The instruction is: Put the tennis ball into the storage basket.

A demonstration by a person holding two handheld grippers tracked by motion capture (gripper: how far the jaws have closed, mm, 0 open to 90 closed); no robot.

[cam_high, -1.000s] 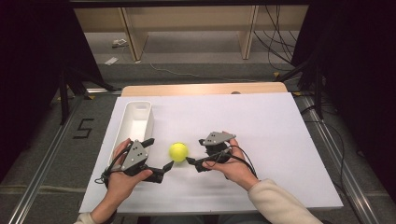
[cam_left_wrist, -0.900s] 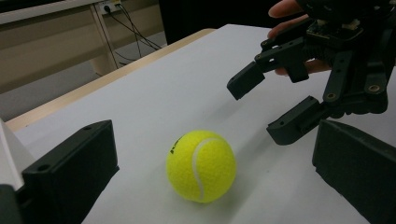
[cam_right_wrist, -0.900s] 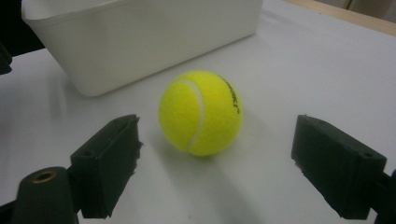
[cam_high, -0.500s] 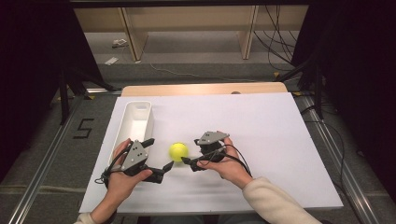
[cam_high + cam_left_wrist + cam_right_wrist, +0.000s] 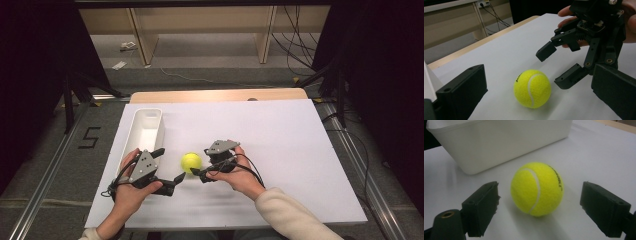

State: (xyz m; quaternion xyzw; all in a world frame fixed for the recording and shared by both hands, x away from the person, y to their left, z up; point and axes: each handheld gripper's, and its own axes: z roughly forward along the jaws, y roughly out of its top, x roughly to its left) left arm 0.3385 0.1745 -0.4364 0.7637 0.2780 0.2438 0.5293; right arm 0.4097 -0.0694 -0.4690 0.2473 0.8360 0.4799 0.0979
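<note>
So there's a yellow tennis ball (image 5: 191, 162) sitting on the white bench (image 5: 280, 135), near the front edge, with a gripper on each side of it. The left hand (image 5: 131, 186) comes in from the bottom with the forearm angled up and to the right, and its gripper (image 5: 174, 182) lies low over the bench pointing at the ball from the lower left. In the left gripper view its fingers (image 5: 461, 92) are spread wide, and the ball (image 5: 532, 88) sits out ahead of them, not touched. The right hand (image 5: 239, 172) reaches in from the lower right in a cream sleeve (image 5: 290, 215), wrist bent so its gripper (image 5: 196, 173) points left at the ball. In the right gripper view those fingers (image 5: 482, 207) are wide apart too, one on each side of the ball (image 5: 537, 188), with clear bench showing between each finger and the ball, so nothing is gripped. From the left gripper's camera the right gripper (image 5: 557, 65) hangs just beyond the ball, one finger up and one down near the bench. A long white bin (image 5: 145, 132) stands just behind the left hand, close to the ball but not touching it.
</note>
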